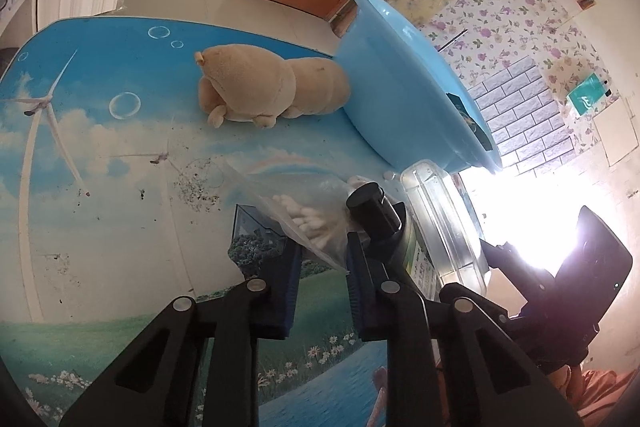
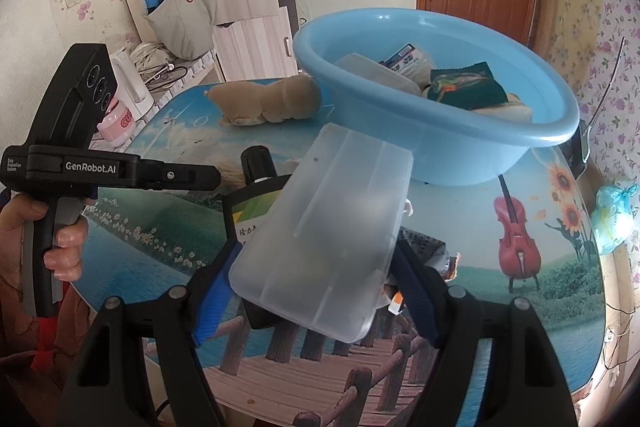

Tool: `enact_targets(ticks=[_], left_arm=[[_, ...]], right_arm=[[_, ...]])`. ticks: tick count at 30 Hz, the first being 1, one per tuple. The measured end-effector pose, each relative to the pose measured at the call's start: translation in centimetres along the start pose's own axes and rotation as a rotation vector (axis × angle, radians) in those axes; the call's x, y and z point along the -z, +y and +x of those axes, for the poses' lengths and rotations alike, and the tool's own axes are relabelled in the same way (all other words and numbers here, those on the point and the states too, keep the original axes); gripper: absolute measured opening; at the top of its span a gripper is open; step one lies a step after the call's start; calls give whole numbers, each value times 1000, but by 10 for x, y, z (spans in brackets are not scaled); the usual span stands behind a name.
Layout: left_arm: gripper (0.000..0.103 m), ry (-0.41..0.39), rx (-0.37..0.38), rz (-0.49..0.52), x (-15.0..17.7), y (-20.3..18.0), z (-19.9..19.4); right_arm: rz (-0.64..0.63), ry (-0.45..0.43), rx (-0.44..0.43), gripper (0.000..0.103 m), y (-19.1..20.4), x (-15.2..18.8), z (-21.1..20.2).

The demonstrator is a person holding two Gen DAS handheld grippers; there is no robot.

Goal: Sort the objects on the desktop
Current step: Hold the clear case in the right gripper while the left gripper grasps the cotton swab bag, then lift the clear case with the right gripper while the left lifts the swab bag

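Clear bag of cotton swabs (image 1: 316,223) sits pinched between the left tool (image 1: 320,259) pads: light, limp, slippery film, so grip the bunched edge. Right tool (image 2: 316,291) clamps the stiff translucent box (image 2: 328,227), light too. Blue basin (image 2: 440,143) lies just beyond both.

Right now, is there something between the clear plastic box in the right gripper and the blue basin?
Nothing visible blocks it. The clear plastic box, held in the right gripper, points toward the blue basin, with only bare tabletop between them. The black-capped bottle stands left of that path.
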State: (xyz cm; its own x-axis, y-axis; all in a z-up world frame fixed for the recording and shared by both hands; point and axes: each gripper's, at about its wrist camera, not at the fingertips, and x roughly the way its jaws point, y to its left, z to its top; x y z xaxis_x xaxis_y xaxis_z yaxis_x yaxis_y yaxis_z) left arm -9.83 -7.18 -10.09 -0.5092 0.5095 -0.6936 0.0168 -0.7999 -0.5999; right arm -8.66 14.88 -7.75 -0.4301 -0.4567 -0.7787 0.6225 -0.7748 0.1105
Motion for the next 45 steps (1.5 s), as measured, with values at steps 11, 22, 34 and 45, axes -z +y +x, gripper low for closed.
enact_targets(ticks=[11, 22, 34, 45], left_arm=[[17, 26, 21, 5, 29, 11, -17], [22, 20, 0, -30, 46, 26, -34], [72, -55, -48, -90, 20, 23, -30], [19, -95, -140, -9, 15, 13, -33]], right_arm=[[5, -30, -3, 65, -14, 9, -21], [53, -42, 40, 65, -40, 15, -29], [20, -50, 46, 66, -39, 20, -31], [31, -15, 96, 66, -41, 22, -15]])
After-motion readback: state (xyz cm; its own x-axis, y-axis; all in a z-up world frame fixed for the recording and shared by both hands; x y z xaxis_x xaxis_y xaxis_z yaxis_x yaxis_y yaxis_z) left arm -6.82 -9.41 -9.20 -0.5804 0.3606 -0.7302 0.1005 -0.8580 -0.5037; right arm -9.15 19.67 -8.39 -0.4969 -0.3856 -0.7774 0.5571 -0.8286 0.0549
